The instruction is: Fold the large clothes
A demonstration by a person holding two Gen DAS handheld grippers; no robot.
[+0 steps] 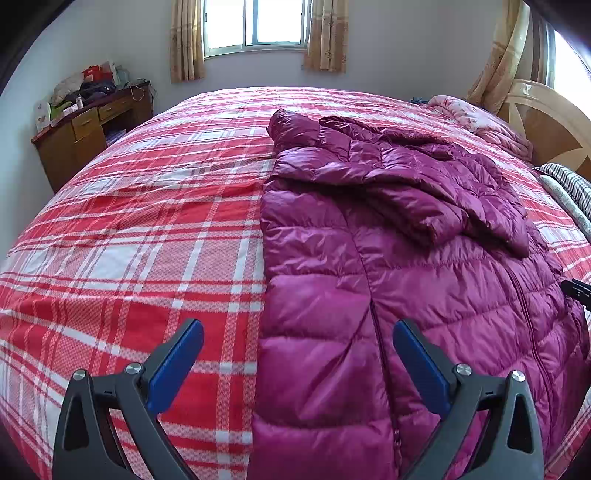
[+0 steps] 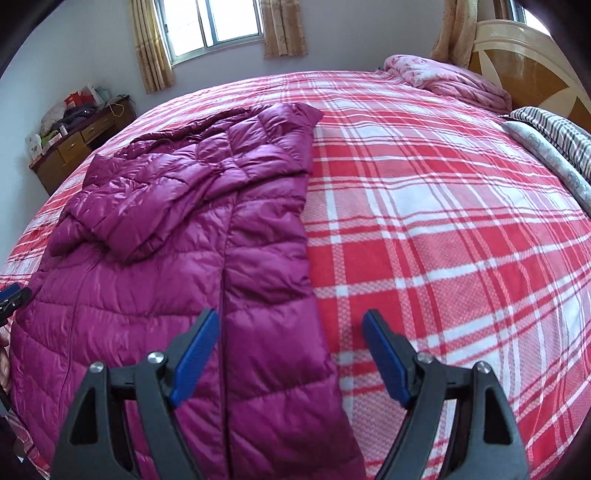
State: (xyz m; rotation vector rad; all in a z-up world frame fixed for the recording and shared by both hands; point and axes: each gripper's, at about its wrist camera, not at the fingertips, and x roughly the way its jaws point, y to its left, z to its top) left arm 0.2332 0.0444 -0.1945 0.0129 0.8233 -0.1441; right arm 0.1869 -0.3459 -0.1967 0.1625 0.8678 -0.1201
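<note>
**Both grippers spread wide over jacket's two long edges**

Left black two-finger gripper with blue pads (image 1: 298, 334): jaws well apart, nothing between the pads, hovering above the left edge of the shiny magenta quilted down jacket (image 1: 406, 229). Right black gripper with blue pads (image 2: 290, 325): likewise spread, empty, straddling the jacket's right edge. Jacket itself spread lengthwise ahead of both, stretching away toward the window (image 1: 255, 22), sleeves folded across the chest, hood furthest off. Underneath and all round, red-and-white plaid bedspread (image 1: 129, 240). Beyond the jacket to the right, rumpled pink floral quilt (image 2: 450, 79), grey striped bedding (image 2: 557, 133) and cream-and-wood headboard (image 2: 524, 55). Far left, brown wooden desk (image 1: 85, 136) piled with clutter.
</note>
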